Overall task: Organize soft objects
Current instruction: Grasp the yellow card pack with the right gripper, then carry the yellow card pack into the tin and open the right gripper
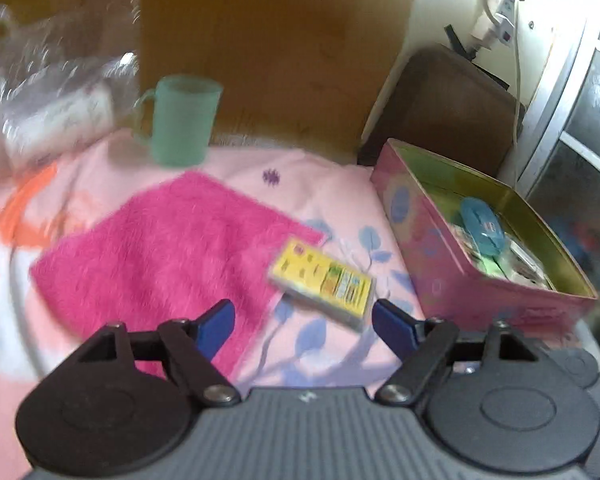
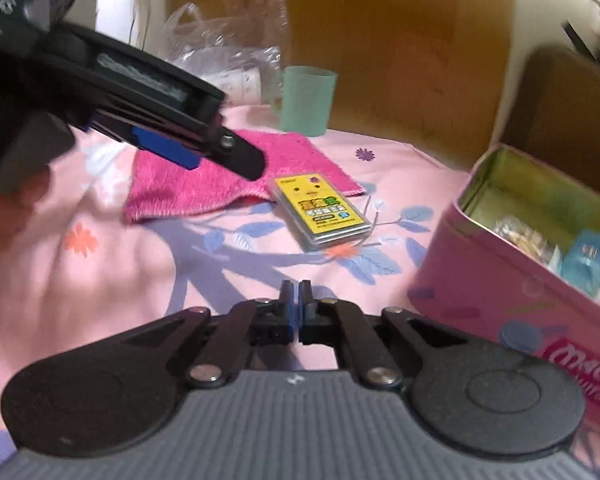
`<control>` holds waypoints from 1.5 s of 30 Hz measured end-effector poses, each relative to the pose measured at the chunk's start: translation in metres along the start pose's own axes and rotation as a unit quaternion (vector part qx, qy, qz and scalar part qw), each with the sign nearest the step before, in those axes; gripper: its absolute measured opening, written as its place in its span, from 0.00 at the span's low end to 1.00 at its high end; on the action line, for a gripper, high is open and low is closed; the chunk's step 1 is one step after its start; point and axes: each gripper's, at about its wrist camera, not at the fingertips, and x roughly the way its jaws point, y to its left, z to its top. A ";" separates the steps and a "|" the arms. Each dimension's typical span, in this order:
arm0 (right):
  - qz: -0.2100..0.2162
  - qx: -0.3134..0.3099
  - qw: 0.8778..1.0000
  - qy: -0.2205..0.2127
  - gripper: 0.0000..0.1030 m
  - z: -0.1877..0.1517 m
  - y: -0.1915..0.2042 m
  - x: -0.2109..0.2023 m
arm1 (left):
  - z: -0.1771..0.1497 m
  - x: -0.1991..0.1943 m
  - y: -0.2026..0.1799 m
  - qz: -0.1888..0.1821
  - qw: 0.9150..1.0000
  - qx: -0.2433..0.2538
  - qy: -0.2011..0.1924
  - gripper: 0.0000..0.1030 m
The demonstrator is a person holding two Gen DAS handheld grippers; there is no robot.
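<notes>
Right gripper (image 2: 298, 286): nearest the right wrist camera; its two blue-padded fingers are pressed together with nothing between them, hovering above the bedsheet without touching it.
Left gripper (image 1: 304, 320): jaws spread wide and empty, blue pads apart, poised above the sheet with the yellow packet just ahead of the gap; in the right wrist view the same tool (image 2: 204, 152) reaches in from the upper left, tilted downward over the towel, with a fingertip of the person's hand (image 2: 8, 208) blurred beneath it.
Bedsheet (image 2: 100, 272): pink, printed with blue leaves and small orange and purple flowers.
Plastic bag (image 1: 48, 92): clear, crumpled, at the far left, holding a white roll-like item; its print is too blurred to read.
Pink towel (image 1: 160, 256): fuzzy, magenta, lying flat on the sheet, left of centre, one corner just beside the packet.
Green cup (image 1: 180, 120): pale green, handled, upright behind the towel, near the wooden headboard (image 1: 280, 40).
Yellow packet (image 2: 320, 208): flat, clear-wrapped, with a cartoon face and small coloured panels; the printed characters are too small to make out.
Pink tin (image 2: 500, 280): open, rectangular, at the right edge of the bed; white cursive lettering on its side, cut off, not legible; inside lie a blue object (image 1: 482, 222) and mixed small items.
</notes>
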 end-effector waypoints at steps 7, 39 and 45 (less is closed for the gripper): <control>-0.005 0.046 0.999 0.003 0.40 0.018 -0.010 0.029 | 0.042 0.055 0.002 -0.012 0.999 0.019 0.029 0.80; -0.164 0.152 0.974 -0.041 0.48 -0.104 -0.043 -0.137 | -0.063 0.028 -0.187 -0.202 0.961 0.135 0.131 0.76; -0.157 0.160 0.974 -0.042 0.58 -0.119 -0.054 -0.138 | -0.058 0.029 -0.189 -0.191 0.964 0.135 0.129 0.80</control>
